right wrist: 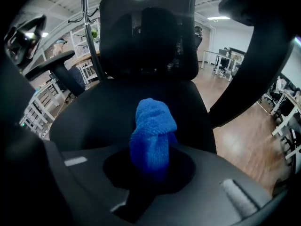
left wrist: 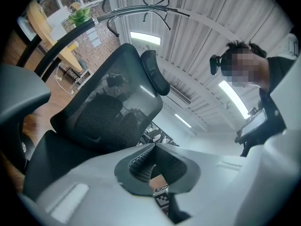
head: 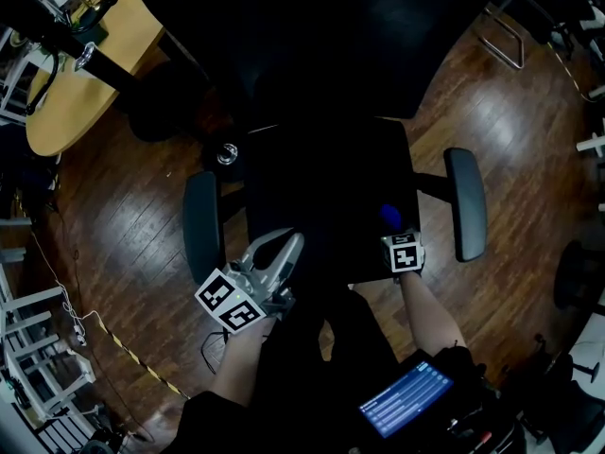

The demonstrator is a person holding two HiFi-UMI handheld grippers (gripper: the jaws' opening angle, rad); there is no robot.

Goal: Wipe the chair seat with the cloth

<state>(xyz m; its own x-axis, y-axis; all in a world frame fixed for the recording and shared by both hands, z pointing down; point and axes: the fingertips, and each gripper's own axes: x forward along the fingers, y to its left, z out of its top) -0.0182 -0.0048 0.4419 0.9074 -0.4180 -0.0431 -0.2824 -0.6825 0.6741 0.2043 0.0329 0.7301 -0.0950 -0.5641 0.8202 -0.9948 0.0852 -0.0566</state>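
Observation:
A black office chair faces me, its seat (head: pixel 326 192) dark between two armrests (head: pixel 201 225). In the head view my right gripper (head: pixel 392 223) sits over the seat's front right part, shut on a bunched blue cloth (head: pixel 388 217). The right gripper view shows the cloth (right wrist: pixel 153 126) sticking up out of the right gripper (right wrist: pixel 150 160), with the seat (right wrist: pixel 103 112) and backrest (right wrist: pixel 150 36) beyond it. My left gripper (head: pixel 286 249) hovers at the seat's front left edge, jaws together and holding nothing. Tilted upward, the left gripper (left wrist: pixel 155 167) looks at the mesh backrest (left wrist: pixel 106 114).
A round wooden table (head: pixel 80 83) stands at the back left. Cables (head: pixel 123 348) trail over the wooden floor on the left. A lit tablet (head: pixel 406 400) hangs at the person's chest. A coat rack (left wrist: pixel 157 1) rises behind the chair.

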